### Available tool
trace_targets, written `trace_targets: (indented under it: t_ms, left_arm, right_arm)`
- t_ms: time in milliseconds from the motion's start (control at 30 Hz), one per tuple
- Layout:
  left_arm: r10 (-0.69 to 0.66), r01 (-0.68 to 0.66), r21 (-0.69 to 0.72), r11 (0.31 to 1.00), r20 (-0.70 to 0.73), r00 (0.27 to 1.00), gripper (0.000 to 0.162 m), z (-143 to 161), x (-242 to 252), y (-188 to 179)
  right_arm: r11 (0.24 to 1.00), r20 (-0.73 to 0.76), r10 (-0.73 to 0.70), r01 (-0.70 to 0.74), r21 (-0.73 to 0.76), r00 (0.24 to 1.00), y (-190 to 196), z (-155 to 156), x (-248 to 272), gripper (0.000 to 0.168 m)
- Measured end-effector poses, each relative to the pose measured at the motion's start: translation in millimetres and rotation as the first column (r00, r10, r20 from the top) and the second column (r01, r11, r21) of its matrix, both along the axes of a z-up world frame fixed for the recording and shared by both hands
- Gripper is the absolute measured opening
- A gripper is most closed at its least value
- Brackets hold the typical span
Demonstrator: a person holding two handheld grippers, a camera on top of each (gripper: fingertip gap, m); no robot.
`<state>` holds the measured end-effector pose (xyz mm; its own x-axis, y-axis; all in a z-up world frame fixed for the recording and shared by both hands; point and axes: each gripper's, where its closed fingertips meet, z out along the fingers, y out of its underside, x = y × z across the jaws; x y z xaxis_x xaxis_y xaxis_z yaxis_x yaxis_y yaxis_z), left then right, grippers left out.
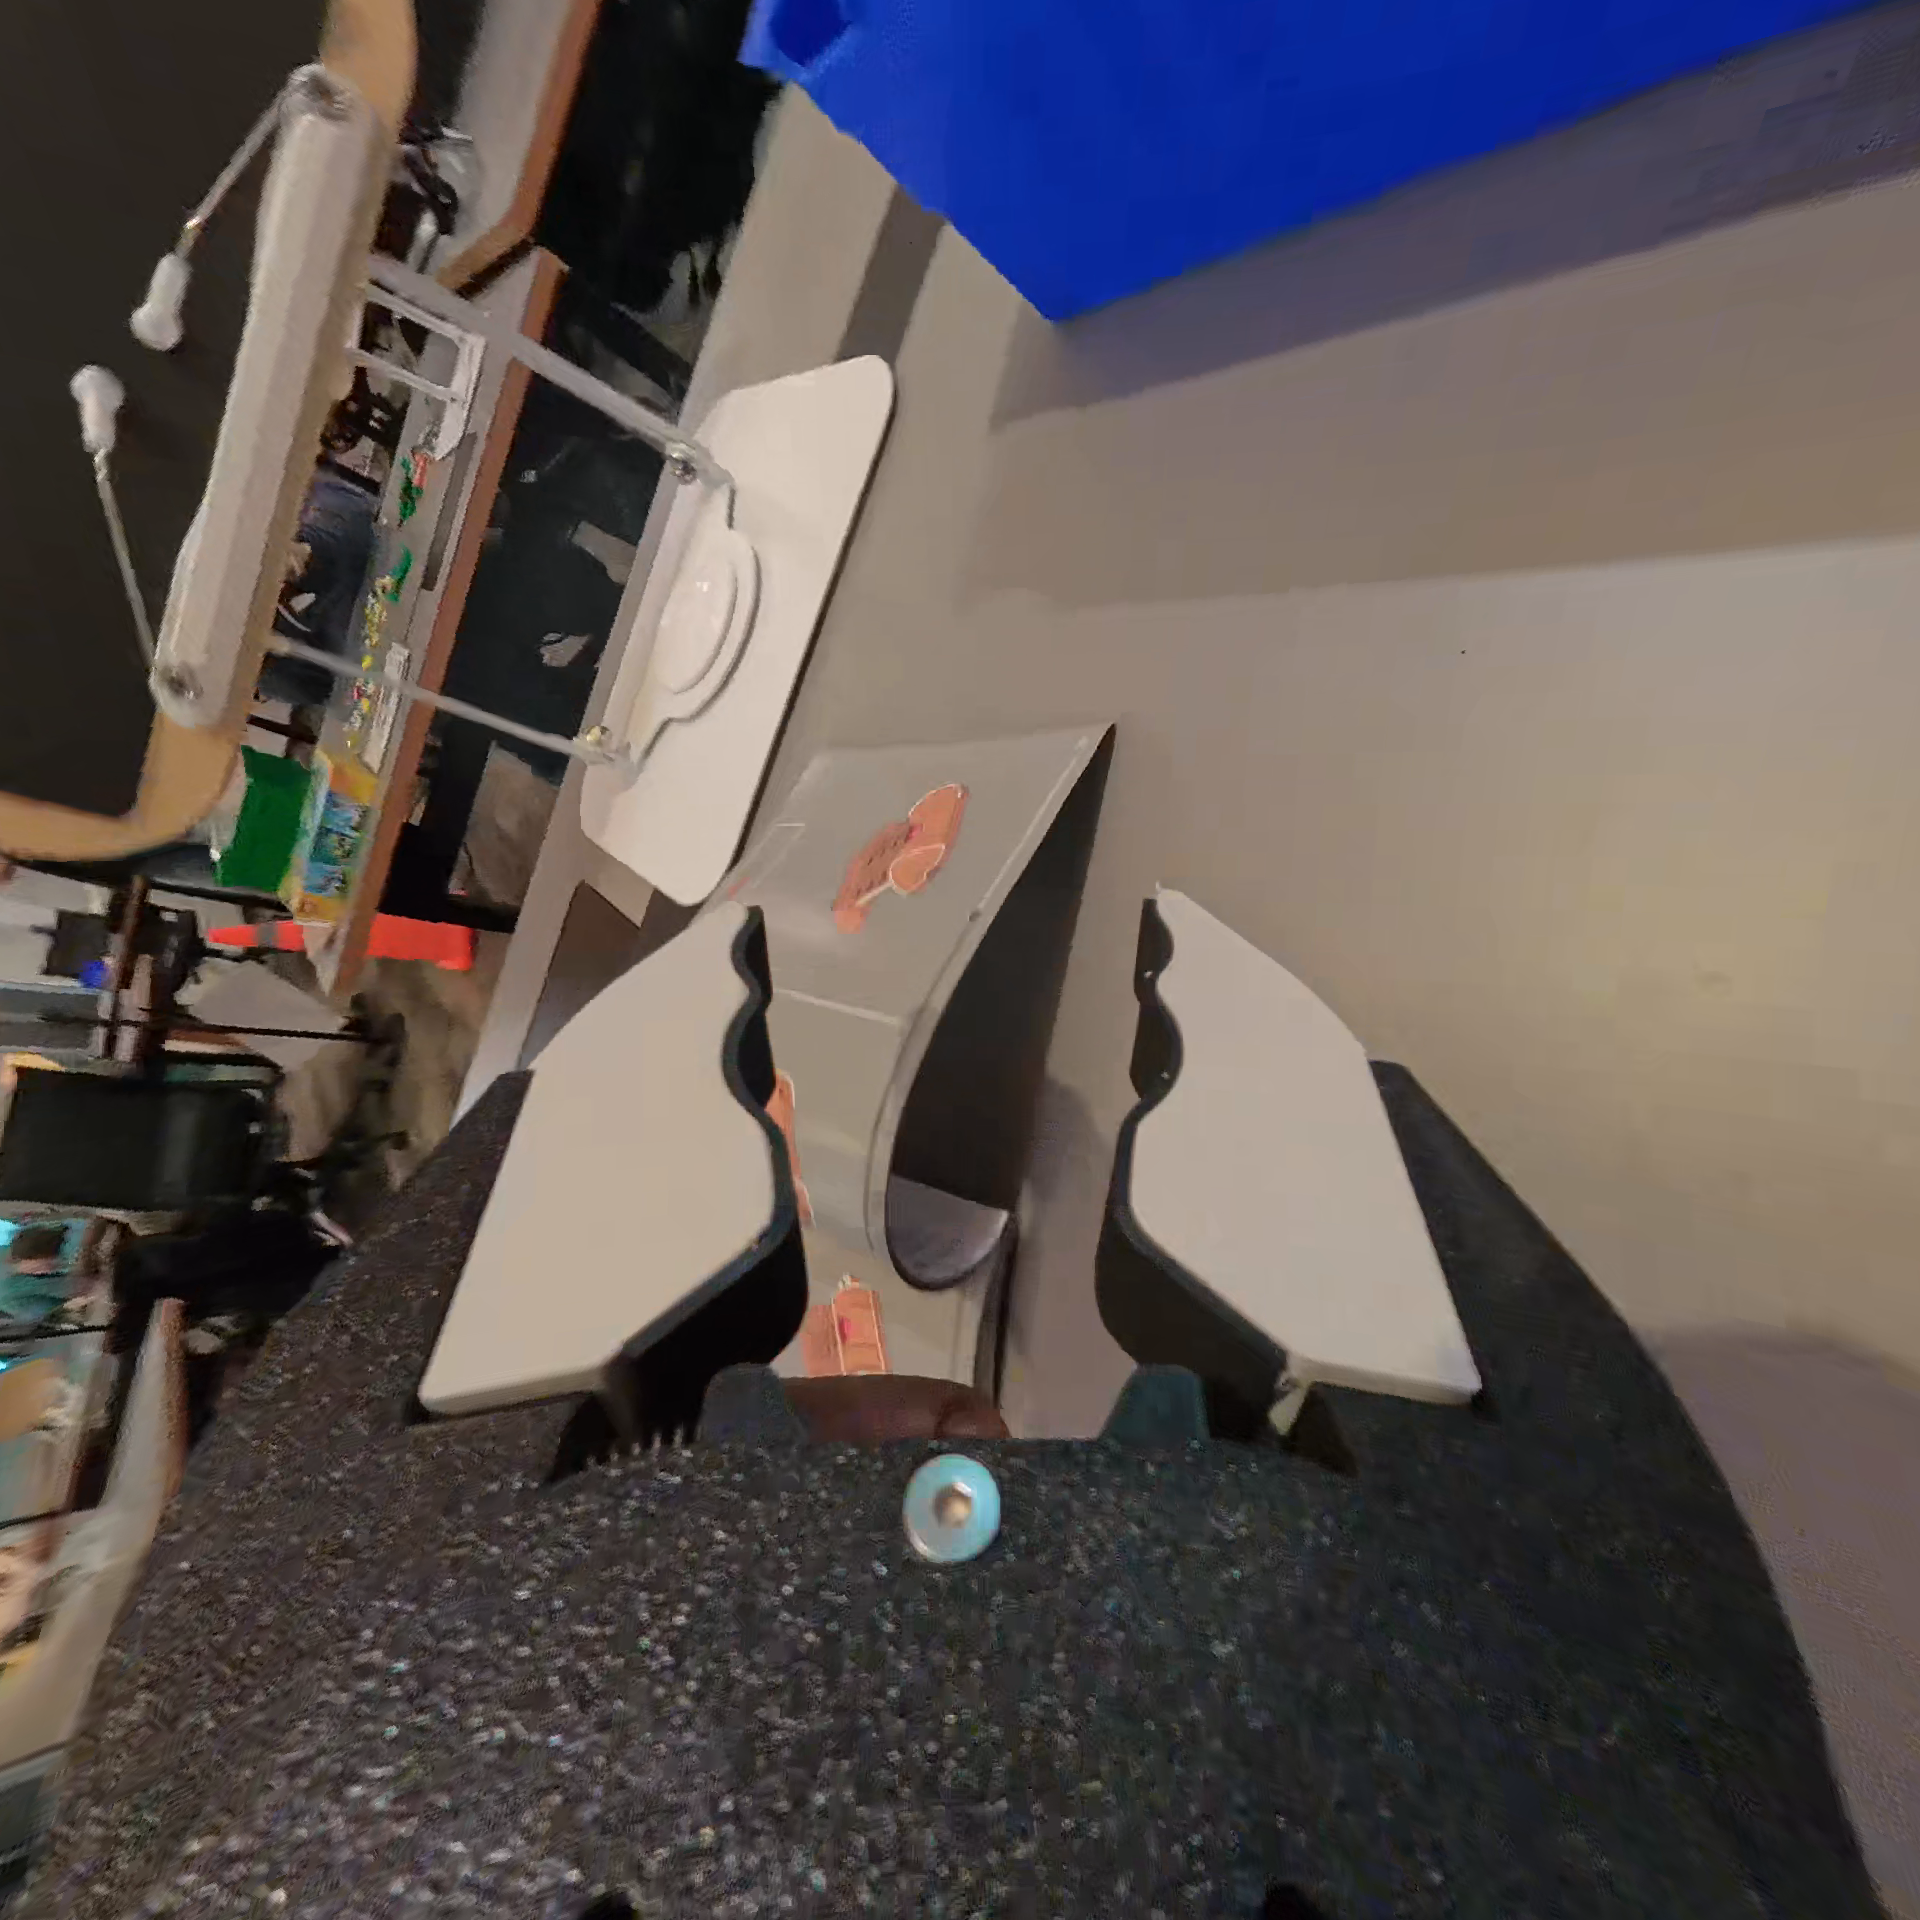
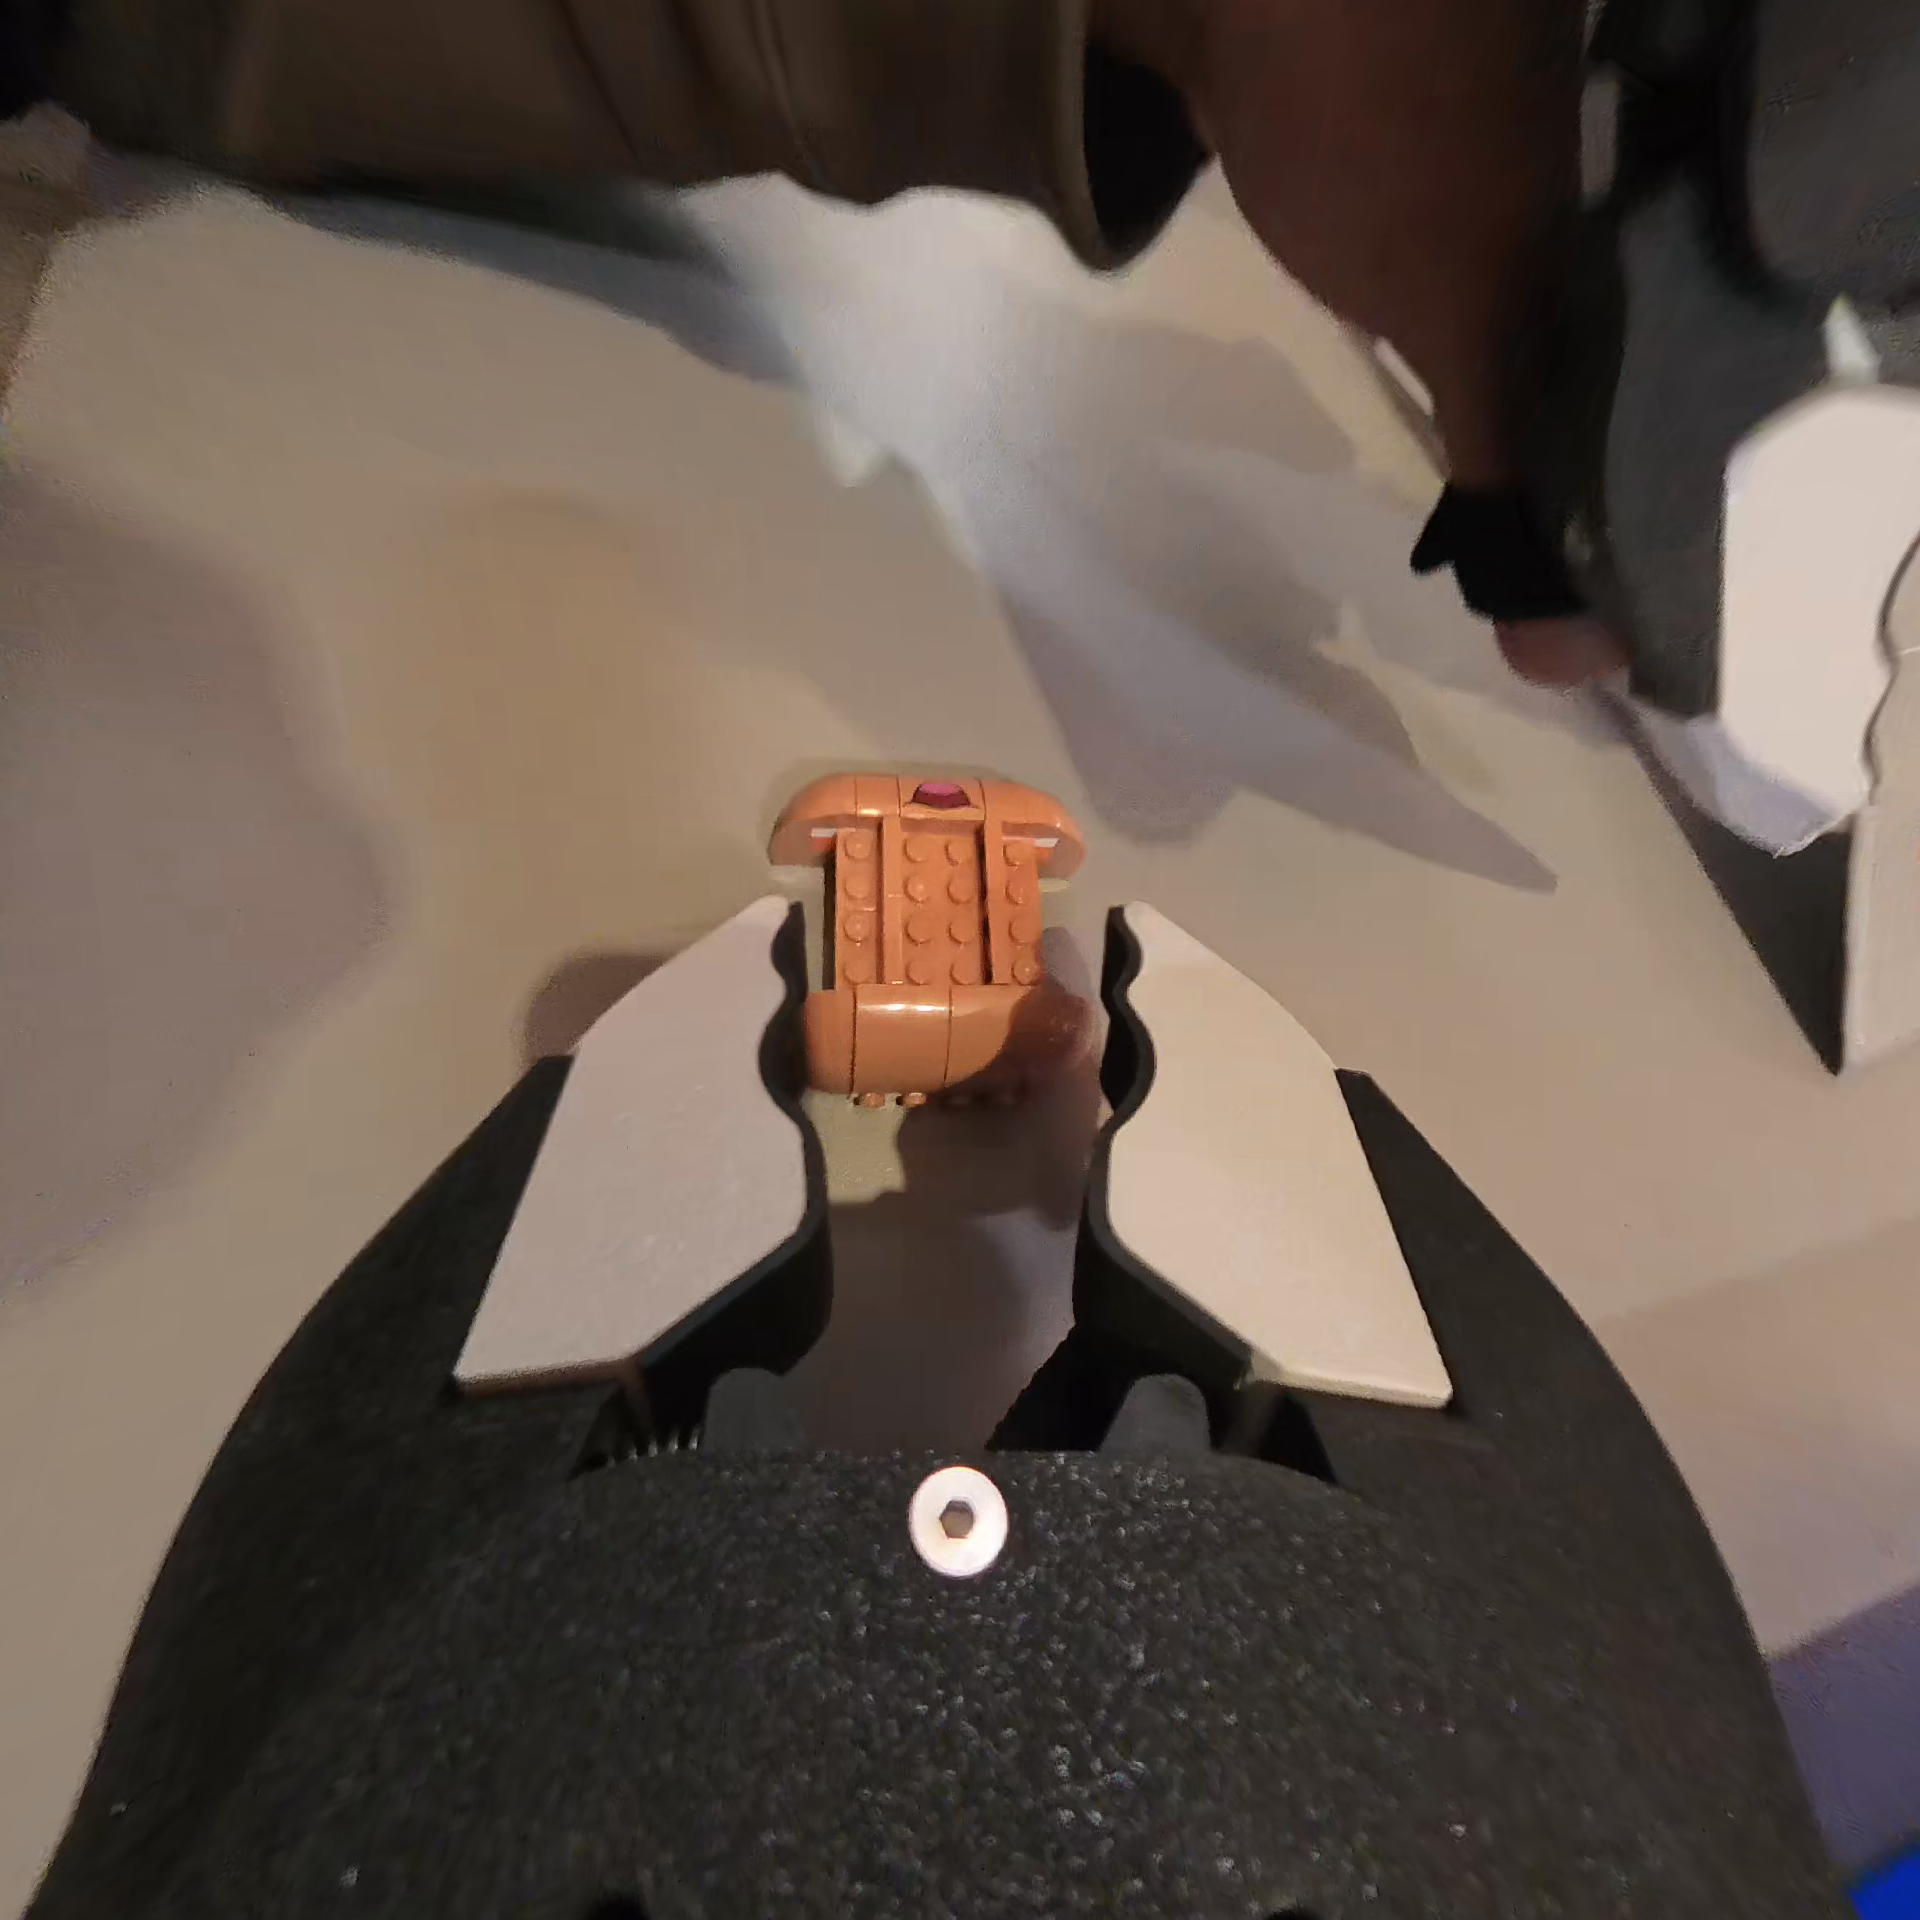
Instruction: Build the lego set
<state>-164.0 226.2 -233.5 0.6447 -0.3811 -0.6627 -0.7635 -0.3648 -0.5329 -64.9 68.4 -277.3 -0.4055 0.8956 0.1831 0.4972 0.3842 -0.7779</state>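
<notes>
Lego build (image 2: 925, 935) appears only between right tongs (image 2: 951, 925).

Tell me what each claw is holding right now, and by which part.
Nothing. The right claw is open around the orange lego build; the left claw is open and empty.

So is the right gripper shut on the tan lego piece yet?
No, the right gripper is open. The lego piece sits on the table between its fingertips, close to one finger, with a clear gap to the other.
</notes>
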Motion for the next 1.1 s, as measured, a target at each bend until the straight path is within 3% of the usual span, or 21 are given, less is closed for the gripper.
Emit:
trace_targets:
  t_ms: [267, 633, 1100]
  left_arm:
    - [0.046, -0.047, -0.185, 0.982, -0.008, 0.999, 0.066, -42.1, 9.2, 20.5]
    - [0.106, -0.096, -0.381, 0.919, 0.006, 0.994, 0.063, -51.9, -17.2, -5.7]
    - [0.139, -0.113, -0.354, 0.929, 0.049, 0.989, 0.064, -31.4, -39.9, -16.9]
  right_arm:
    - [0.998, -0.041, 0.010, -0.012, -0.059, 0.999, 6.5, 7.0, 12.8, 0.046]
    - [0.988, -0.074, 0.059, -0.069, -0.141, 0.996, 3.2, 13.9, 18.9, 0.037]
    - [0.985, -0.069, 0.058, -0.069, -0.161, 0.996, 4.2, 14.1, 18.5, 0.037]
